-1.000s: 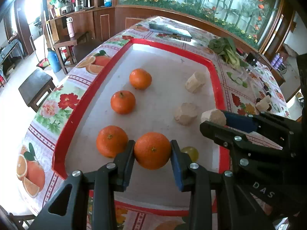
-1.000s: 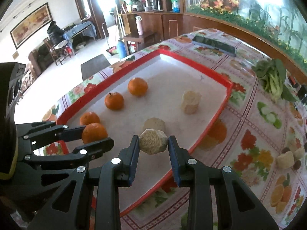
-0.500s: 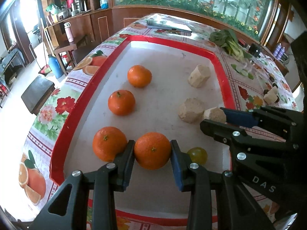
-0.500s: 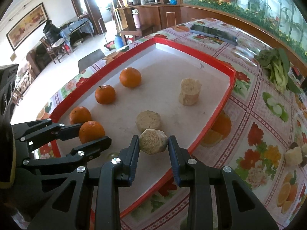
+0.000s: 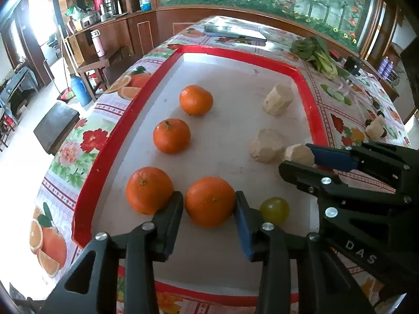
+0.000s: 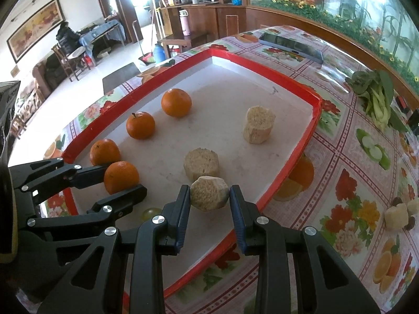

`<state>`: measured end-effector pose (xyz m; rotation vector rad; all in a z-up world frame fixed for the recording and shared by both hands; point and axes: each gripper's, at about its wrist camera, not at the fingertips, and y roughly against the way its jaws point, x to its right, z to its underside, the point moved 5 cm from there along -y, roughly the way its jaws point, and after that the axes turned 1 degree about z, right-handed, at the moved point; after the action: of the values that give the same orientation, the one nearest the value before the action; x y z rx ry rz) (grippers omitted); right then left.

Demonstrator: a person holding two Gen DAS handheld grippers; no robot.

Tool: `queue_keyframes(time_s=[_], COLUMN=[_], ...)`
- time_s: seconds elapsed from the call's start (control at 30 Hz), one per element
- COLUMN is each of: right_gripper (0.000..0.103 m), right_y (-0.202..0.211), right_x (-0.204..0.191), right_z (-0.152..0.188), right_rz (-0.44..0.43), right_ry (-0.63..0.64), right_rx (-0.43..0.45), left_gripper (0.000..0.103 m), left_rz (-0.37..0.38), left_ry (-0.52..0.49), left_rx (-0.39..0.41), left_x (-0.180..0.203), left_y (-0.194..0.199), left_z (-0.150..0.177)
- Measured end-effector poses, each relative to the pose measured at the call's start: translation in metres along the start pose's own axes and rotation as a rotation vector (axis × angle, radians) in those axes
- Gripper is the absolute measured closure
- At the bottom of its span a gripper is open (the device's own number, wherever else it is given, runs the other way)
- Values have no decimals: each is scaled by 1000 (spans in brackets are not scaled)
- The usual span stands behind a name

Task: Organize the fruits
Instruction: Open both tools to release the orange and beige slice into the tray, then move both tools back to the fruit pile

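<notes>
Grape [image 5: 274, 210] just beside left tool [image 5: 209, 209].

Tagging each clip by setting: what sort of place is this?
Probably a home dining area: a floral tablecloth under the red tray, a thermos on a wooden sideboard, a framed painting.

Bright daylight, windows perhaps blown out; sharp centre, fisheye-bent, dark-vignetted edges.

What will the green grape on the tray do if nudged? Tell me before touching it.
The green grape looks round and smooth, so it would probably roll. It lies loose beside the left gripper, so a bump seems likely. Probably light.
</notes>
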<state>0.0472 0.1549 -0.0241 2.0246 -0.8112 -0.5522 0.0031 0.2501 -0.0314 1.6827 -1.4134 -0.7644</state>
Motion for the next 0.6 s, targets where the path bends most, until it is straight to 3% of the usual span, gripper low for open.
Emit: queue_keyframes(time_s=[0.47,0.6], right_gripper=[71,67], right_y=[13,22], right_x=[0,-2], right_z=[4,8], right_rz=[27,24], right_ry=[-9,-9], right_rx=[4,14], left_gripper=[31,27], left_rz=[-59,-80], left_ry=[35,44], left_rx=[10,7], left_x=[-9,-12], left_y=[12,17], left_z=[7,10])
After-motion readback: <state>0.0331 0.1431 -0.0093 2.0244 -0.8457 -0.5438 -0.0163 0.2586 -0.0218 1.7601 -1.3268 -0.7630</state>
